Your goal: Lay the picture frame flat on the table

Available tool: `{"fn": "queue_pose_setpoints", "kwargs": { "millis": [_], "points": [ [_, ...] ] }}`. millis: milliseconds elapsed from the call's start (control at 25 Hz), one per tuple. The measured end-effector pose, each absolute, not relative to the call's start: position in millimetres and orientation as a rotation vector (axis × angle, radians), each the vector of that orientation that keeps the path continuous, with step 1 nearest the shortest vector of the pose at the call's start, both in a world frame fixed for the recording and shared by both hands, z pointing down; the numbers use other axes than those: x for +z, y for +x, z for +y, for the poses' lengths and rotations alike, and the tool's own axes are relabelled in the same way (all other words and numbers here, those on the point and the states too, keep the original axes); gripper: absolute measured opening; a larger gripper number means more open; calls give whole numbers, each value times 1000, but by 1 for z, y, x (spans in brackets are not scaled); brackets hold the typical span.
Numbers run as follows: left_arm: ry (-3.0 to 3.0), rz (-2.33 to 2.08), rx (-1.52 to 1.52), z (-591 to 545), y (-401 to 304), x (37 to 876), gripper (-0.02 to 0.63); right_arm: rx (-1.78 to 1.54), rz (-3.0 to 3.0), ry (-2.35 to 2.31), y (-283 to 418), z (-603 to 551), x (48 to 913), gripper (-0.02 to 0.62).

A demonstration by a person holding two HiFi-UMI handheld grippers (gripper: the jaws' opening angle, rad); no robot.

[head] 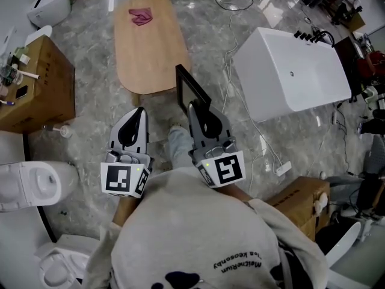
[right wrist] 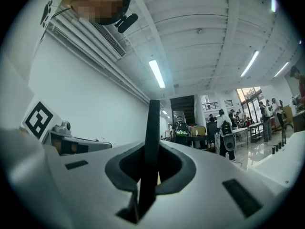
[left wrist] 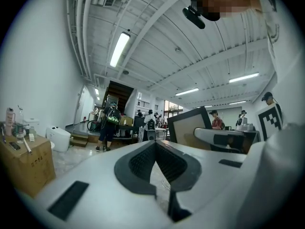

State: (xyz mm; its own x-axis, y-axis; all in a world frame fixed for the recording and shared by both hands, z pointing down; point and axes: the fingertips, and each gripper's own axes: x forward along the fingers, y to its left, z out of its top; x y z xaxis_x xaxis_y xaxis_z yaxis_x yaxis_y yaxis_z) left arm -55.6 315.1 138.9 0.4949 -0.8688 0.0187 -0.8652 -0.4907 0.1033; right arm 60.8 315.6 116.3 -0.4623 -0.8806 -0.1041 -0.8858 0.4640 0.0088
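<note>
Bathtub [head: 292, 71], white, sits to the right. The oval wooden table [head: 150, 59] lies ahead, on the far side. The right gripper [head: 196, 109] pinches the black picture frame [head: 190, 87] upright by its edge, over the floor just off the table's near right end. The left gripper [head: 139, 111] is pressed together, empty. I would carry the frame over bare wood, clear of the pink cloth [head: 141, 17], tip it slowly, then release.
</note>
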Motion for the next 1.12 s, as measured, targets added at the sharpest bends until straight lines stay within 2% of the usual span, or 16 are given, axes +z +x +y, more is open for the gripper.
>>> {"fn": "queue_pose_setpoints", "kwargs": {
  "millis": [680,1120],
  "points": [
    [2508,-1644,3,136,-43,146,8,18,2757,-1387,65,116,126,35],
    [2435,-1700,48,59,-29,160,8,-43,2843,-1264,74,32,145,35]
  ]
}}
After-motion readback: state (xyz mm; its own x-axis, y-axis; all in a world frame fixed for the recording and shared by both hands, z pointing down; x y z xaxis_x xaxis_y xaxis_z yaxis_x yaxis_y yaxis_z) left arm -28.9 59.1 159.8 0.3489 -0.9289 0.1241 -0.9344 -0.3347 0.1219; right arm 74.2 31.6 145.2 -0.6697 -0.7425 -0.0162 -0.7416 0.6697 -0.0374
